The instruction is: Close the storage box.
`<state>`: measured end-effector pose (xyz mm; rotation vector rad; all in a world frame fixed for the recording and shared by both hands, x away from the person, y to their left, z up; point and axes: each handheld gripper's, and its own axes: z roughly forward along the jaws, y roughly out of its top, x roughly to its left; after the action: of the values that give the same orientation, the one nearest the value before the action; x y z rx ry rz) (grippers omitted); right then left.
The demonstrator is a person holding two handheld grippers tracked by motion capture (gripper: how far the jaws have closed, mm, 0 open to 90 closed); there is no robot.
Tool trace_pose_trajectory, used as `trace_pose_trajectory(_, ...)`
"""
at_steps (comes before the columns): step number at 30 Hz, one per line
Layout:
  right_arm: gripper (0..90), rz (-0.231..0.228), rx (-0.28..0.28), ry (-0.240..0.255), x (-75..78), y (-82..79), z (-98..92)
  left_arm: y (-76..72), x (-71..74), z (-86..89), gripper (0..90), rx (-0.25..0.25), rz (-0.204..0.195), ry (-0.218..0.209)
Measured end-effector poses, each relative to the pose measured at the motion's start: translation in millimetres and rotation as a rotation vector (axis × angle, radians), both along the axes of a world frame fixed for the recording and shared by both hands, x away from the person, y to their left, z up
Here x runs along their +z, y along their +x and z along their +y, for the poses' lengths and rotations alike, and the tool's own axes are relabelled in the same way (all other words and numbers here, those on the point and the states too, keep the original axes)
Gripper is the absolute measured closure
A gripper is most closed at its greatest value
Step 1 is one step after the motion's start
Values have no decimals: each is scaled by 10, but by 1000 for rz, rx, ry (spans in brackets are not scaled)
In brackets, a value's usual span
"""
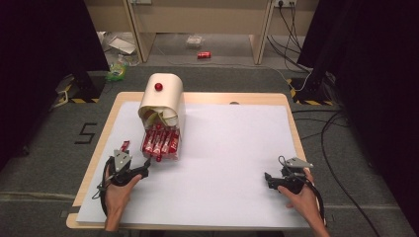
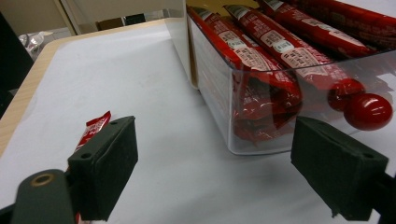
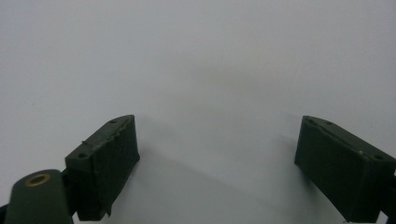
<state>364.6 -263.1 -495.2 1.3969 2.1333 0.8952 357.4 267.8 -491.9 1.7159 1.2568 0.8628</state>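
Note:
A cream dispenser box (image 1: 163,98) with a red knob (image 1: 158,86) stands at the table's back left. Its clear drawer (image 1: 161,144) is pulled out and holds several red snack sticks (image 2: 275,46). The drawer's own red knob (image 2: 368,111) shows in the left gripper view. One red packet (image 1: 124,146) lies loose on the white sheet, left of the drawer. My left gripper (image 1: 144,171) is open, just short of the drawer's front corner, with nothing between its jaws. My right gripper (image 1: 267,178) is open and empty over bare white sheet at the front right.
The white sheet (image 1: 232,153) covers most of the wooden table (image 1: 257,98). Beyond the table lie a red can (image 1: 204,55) on the floor, a green bag (image 1: 116,72) and cables (image 1: 291,44). Dark curtains stand on both sides.

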Motion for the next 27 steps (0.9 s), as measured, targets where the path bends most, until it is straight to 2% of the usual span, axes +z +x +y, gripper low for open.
trace_pose_trajectory(5, 136, 0, 0, 0, 0, 0, 0, 18, 4, 10, 142, 3, 3, 0)
trace_pose_trajectory(13, 136, 0, 0, 1, 0, 0, -1, 71, 14, 26, 142, 0, -3, 23)
trace_pose_trajectory(27, 136, 1, 0, 0, 0, 1, 0, 144, 4, 39, 142, 16, -3, 14)
